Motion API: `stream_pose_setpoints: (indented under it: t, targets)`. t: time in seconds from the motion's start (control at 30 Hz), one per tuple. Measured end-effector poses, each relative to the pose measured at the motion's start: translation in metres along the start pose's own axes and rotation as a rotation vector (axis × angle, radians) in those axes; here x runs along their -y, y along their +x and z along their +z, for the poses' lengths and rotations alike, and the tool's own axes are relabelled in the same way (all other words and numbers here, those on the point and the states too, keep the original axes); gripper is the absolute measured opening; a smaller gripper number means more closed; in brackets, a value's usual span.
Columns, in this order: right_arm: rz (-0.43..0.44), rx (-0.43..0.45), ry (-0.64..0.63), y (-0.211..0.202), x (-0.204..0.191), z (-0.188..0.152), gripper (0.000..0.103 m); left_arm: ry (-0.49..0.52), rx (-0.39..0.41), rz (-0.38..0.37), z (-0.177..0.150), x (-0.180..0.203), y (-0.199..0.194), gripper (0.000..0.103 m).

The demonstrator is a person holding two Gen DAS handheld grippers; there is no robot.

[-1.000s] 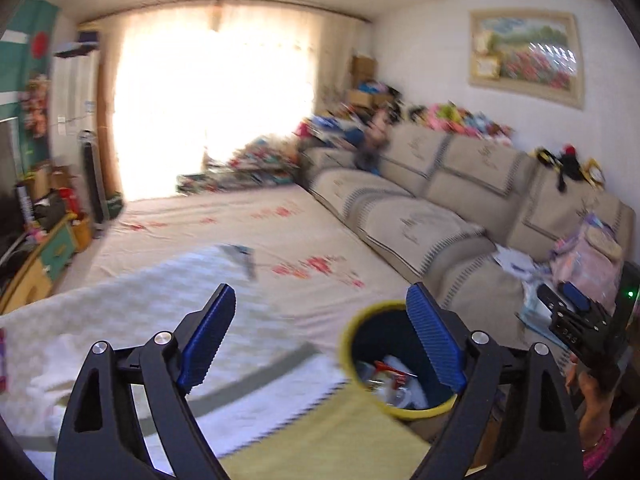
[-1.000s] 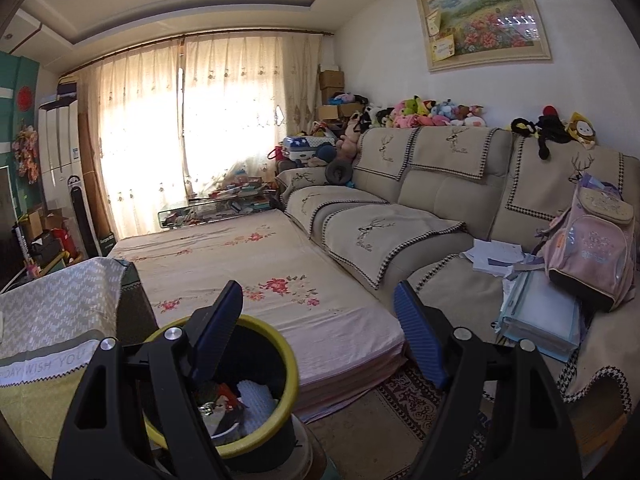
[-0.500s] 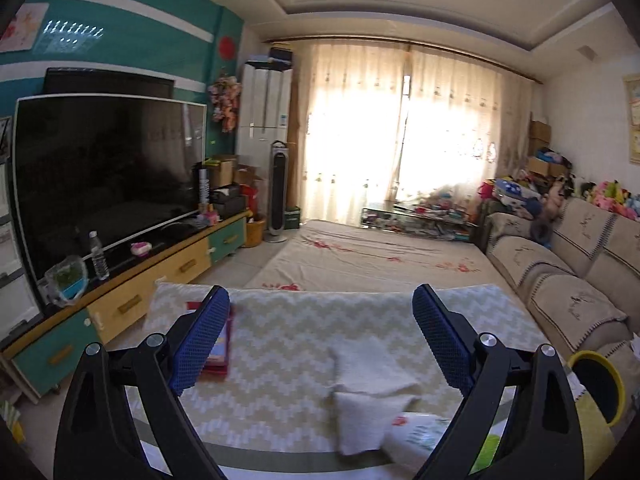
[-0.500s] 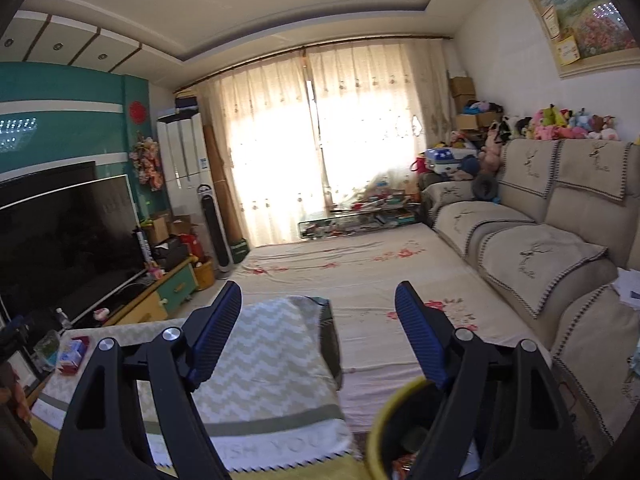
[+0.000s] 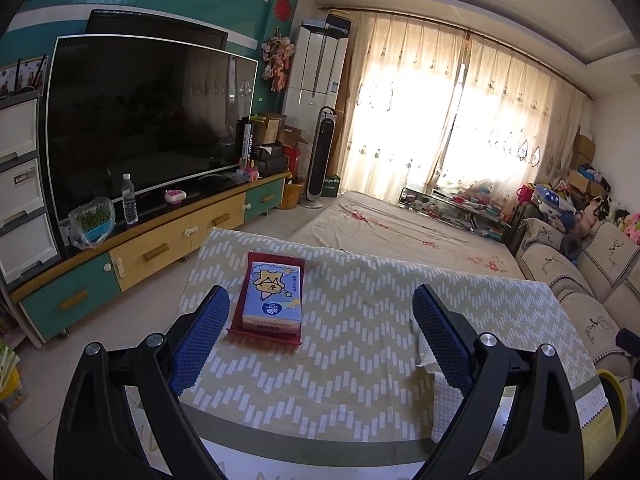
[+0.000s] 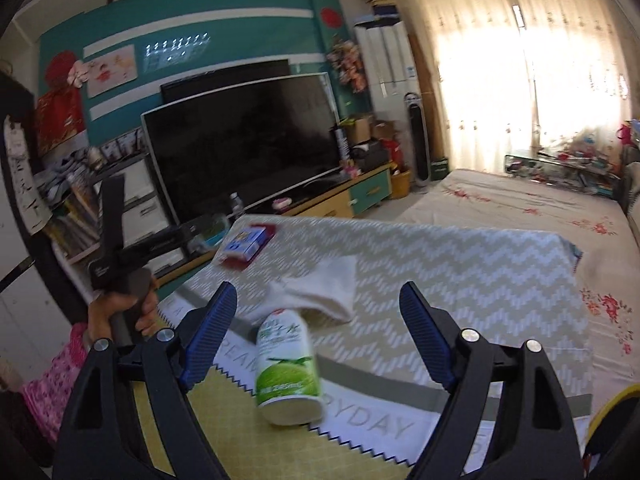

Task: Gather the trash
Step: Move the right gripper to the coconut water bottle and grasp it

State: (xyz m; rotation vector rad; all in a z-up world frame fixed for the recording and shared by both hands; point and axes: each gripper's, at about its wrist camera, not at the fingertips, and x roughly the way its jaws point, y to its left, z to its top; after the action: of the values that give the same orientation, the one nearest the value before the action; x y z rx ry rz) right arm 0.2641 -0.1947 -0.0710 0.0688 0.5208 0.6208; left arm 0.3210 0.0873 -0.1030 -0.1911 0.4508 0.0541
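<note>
Green-and-white plastic bottle [image 6: 289, 368] now lies between right gripper [image 6: 316, 336] jaws, wide open, near table [image 6: 460, 280] edge; bin gone from centre. Left gripper [image 5: 320, 336] open, empty, over bare cloth.

Each black claw [image 5: 316, 338] carries blue textured pads [image 5: 438, 334] and silver screws; the left hand [image 6: 120, 308] wears a pink floral sleeve.
</note>
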Motion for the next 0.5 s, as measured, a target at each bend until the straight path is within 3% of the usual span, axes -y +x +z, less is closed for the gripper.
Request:
stream_pose_setpoints:
  t: [0.17,0.43,0.5]
  targets:
    - [-0.011,-0.171,-0.090,0.040,-0.022,-0.022,0.079,0.027,-0.023,-0.005,-0.004,0.009,0.007,0.092]
    - [-0.055,-0.306,-0.105,0.066,-0.012,-0.046,0.079,0.035,-0.038,-0.010,-0.008,0.011,0.013,0.092]
    - [-0.062,-0.319,-0.102,0.072,-0.012,-0.050,0.073,0.033,-0.041,-0.011,-0.008,0.011,0.013,0.092]
